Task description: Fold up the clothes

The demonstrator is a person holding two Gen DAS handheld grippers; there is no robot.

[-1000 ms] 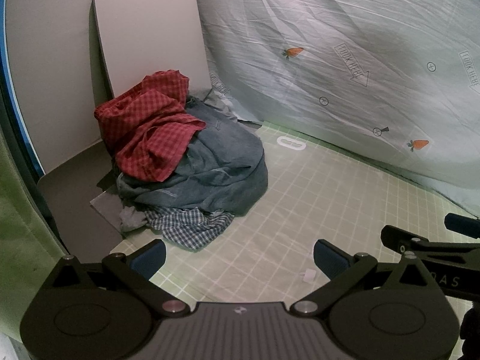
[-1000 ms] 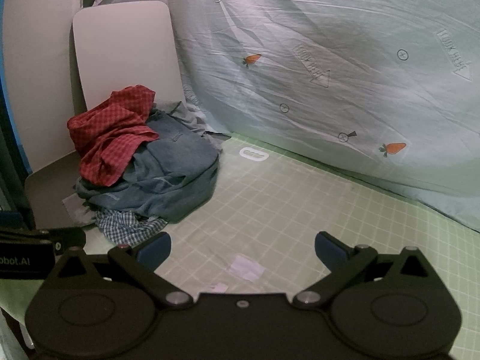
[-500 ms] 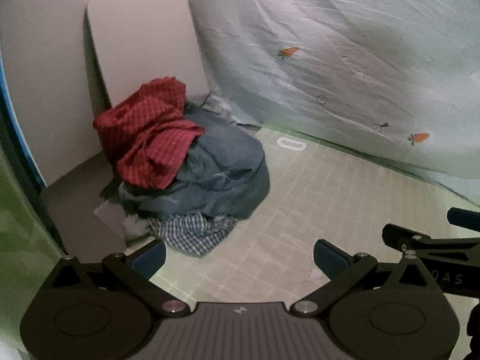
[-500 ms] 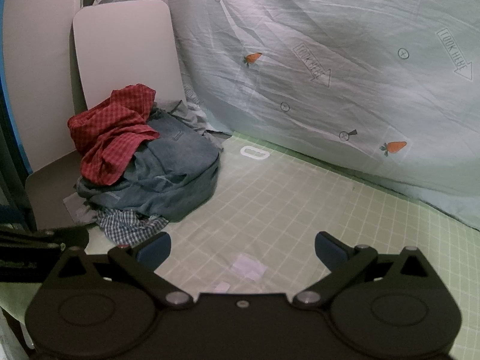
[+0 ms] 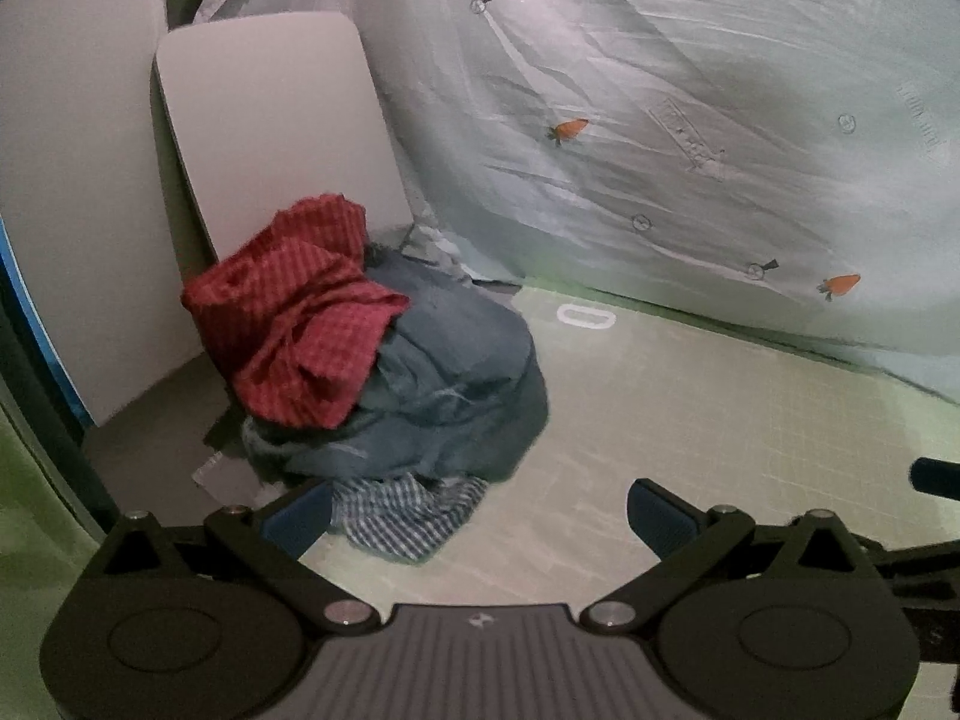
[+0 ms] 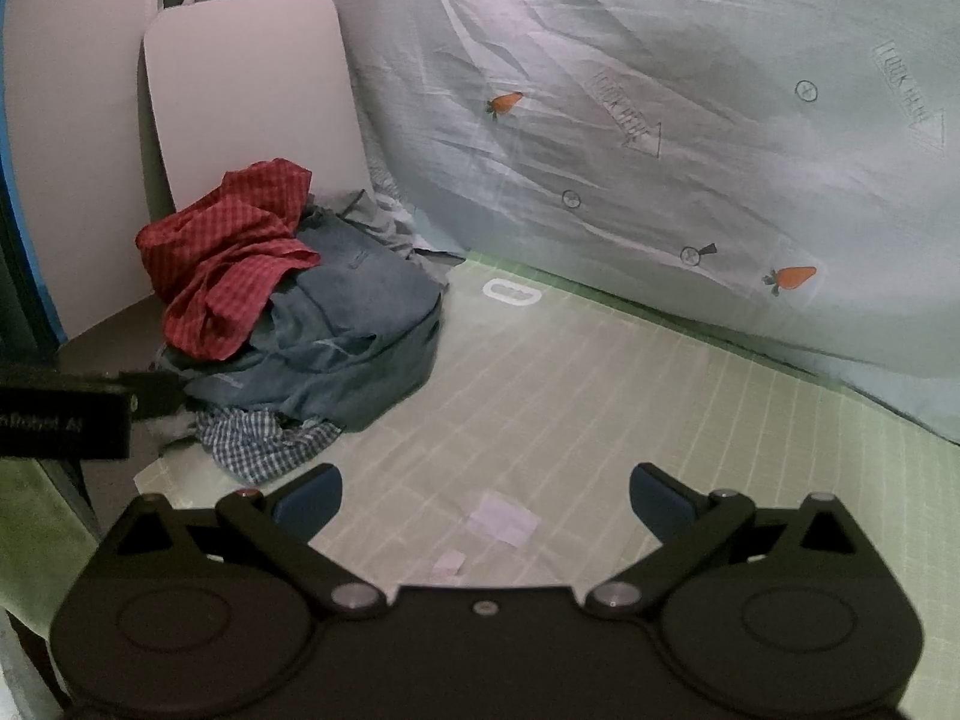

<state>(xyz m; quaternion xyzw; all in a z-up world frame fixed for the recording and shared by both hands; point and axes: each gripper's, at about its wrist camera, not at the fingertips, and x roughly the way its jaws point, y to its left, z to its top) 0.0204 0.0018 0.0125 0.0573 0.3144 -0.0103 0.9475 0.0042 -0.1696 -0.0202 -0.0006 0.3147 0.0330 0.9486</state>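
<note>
Left tool (image 5: pixel 480 516) is hanging wide open and empty, nearer the clothes pile (image 5: pixel 384 372) at centre left; right tool (image 6: pixel 486 495) is gaping empty too.

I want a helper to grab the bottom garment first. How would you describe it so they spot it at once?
Find the clothes pile heaped at the left edge of the green grid mat, in front of the leaning white board. At its near foot, under the blue-grey denim garment, a blue-and-white checked shirt pokes out, unlike the red checked shirt on top.
</note>
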